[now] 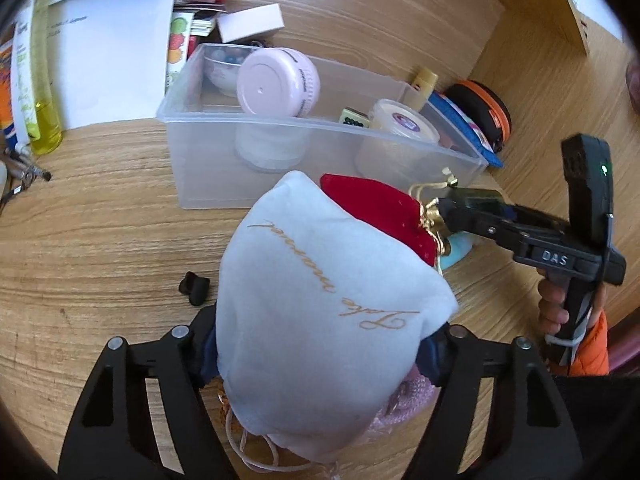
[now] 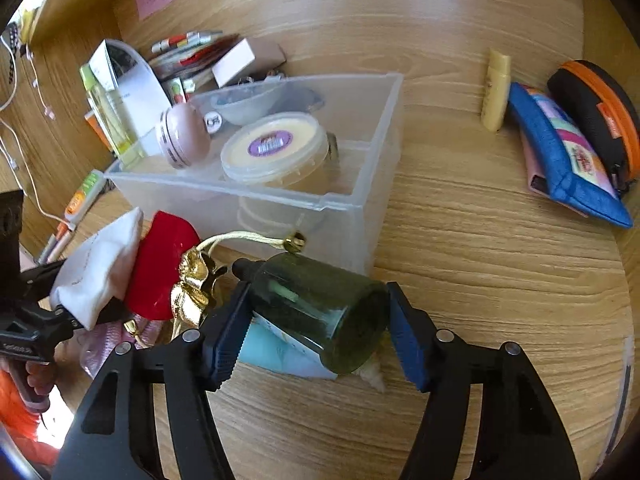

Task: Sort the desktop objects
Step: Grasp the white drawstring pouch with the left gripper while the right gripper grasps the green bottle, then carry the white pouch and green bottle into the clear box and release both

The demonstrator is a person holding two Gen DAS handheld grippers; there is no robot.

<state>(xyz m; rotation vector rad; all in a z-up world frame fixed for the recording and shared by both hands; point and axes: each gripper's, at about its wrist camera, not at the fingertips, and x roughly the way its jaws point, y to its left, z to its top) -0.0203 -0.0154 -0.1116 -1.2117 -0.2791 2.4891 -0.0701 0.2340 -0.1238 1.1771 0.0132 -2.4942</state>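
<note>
On the wooden tabletop [image 2: 500, 280] the clear plastic bin [image 2: 352, 216] stands toward the back edge, and in it the pink round jar [image 1: 280, 80] lies on its side to the left, the lidded cream tub [image 2: 276, 150] to the right, and a translucent bowl [image 2: 256, 106] behind them. Behind the bin lie a white box [image 1: 251, 22] and a stack of papers [image 1: 112, 52]. Right of the bin lie a pale yellow tube [image 2: 496, 92], then a blue zip pouch [image 2: 560, 156], then a black and orange round case [image 2: 600, 112] toward the right edge. In front of the bin sit a white drawstring pouch [image 1: 320, 320] and, just right of it and touching, a red velvet pouch [image 1: 380, 208], then a dark green glass bottle [image 2: 320, 312] lying over a light blue packet [image 2: 272, 350].
</note>
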